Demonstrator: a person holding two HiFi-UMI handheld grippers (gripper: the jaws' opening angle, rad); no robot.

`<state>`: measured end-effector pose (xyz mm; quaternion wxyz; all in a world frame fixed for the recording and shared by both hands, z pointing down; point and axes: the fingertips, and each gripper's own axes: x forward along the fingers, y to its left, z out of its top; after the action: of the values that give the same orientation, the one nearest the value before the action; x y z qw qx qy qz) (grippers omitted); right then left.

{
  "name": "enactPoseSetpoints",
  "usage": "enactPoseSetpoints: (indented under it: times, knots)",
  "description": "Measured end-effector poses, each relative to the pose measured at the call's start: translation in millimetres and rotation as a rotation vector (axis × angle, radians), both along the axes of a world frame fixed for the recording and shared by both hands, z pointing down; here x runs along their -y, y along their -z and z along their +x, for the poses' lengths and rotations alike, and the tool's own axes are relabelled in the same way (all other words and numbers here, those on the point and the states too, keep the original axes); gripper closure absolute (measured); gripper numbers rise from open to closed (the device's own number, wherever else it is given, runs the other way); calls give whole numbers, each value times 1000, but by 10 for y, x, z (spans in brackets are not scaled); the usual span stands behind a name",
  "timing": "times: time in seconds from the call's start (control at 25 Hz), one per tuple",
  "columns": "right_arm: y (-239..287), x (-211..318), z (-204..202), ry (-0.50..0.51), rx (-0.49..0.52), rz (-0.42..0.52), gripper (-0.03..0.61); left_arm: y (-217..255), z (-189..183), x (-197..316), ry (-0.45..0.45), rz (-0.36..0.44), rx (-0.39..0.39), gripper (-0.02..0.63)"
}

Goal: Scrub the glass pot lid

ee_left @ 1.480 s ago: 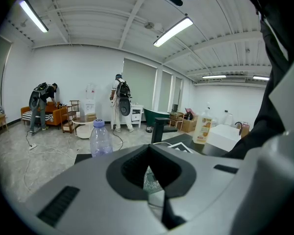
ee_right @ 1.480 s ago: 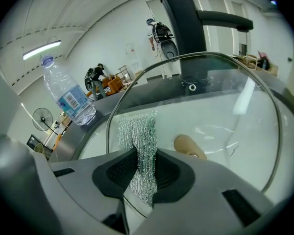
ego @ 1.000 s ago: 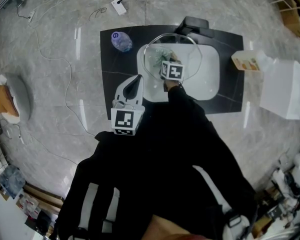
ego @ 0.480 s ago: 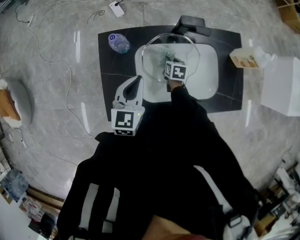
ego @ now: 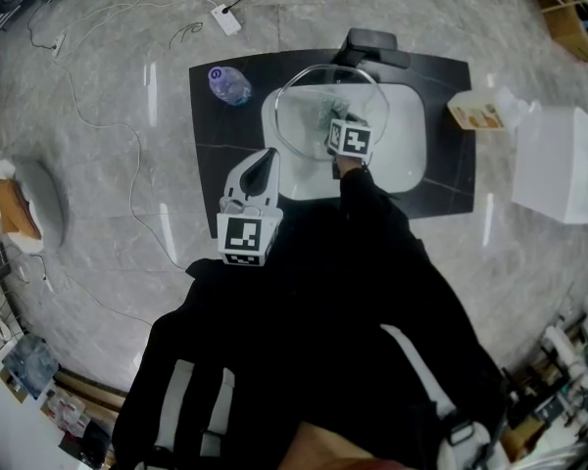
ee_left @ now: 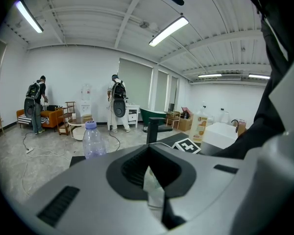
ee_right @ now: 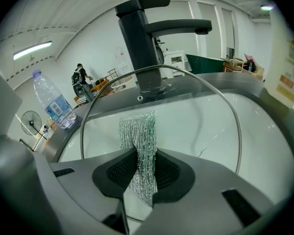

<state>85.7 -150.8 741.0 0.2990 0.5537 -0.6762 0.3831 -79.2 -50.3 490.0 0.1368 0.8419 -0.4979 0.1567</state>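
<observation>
The glass pot lid [ego: 304, 125], ringed in metal, stands tilted over the left half of the white sink [ego: 407, 155]. My left gripper [ego: 267, 157] is shut on its near rim; in the left gripper view a pale sliver of the lid's edge [ee_left: 152, 177] sits pinched between the jaws. My right gripper [ego: 335, 117] is shut on a silver-green mesh scrubber [ee_right: 137, 131], which hangs out past the jaws against the lid's glass [ee_right: 206, 111]. The scrubber [ego: 323, 106] shows on the lid's middle in the head view.
A black faucet [ego: 372, 47] rises behind the sink, close to the lid's far rim. A water bottle [ego: 223, 83] stands on the black counter to the left. A soap bottle [ego: 480, 114] and a white box [ego: 559, 164] stand to the right. People stand far off in the room.
My right gripper has slid the scrubber a little to the right across the lid. The left gripper and the lid have stayed put.
</observation>
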Motion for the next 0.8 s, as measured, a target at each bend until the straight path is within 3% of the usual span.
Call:
enactPoseSetpoints:
  times: [0.8]
  knots:
    - [24, -32, 337, -49, -33, 8, 502, 4, 82, -23, -15, 7, 4, 611]
